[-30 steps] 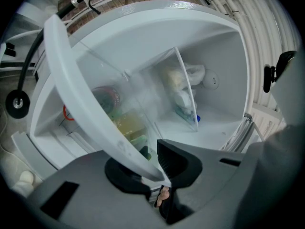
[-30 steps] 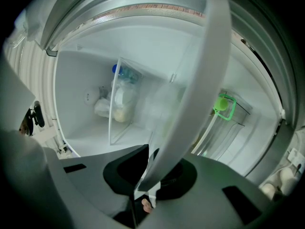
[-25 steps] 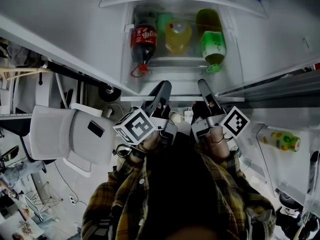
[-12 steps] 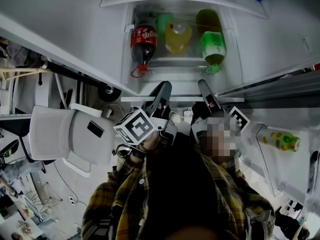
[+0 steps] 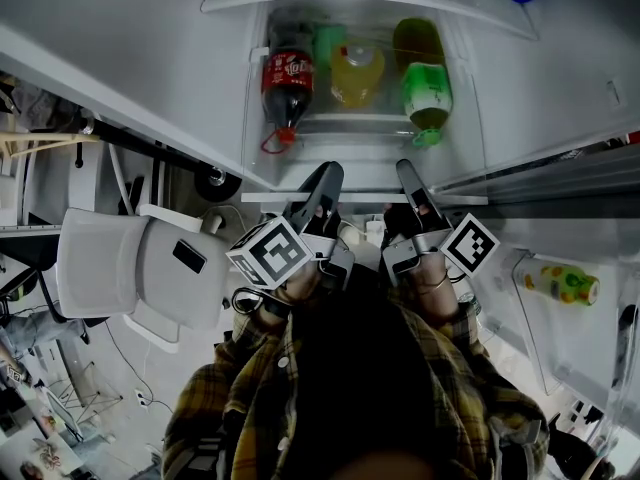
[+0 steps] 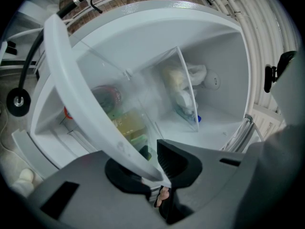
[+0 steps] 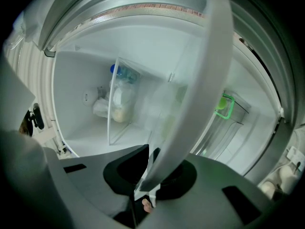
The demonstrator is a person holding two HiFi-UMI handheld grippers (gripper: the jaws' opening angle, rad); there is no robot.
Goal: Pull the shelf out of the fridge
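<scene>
Open fridge [image 5: 150, 63] with drink bottles [image 5: 356, 73] inside, shelf [image 5: 365, 197] rim clenched by left tool [image 5: 328, 176] and right tool [image 5: 408, 174]

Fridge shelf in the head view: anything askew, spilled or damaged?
Nothing looks spilled or broken. The left gripper and right gripper both clamp the shelf by its front edge. One oddity: the cola bottle and green bottle seem to lie on their sides behind it, caps forward, so they might roll.

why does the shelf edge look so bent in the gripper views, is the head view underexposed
Left gripper view: wide-angle lens bows the shelf edge and blackens the corners; right gripper view: same bowing; head view: dim, darkest at the bottom.
</scene>
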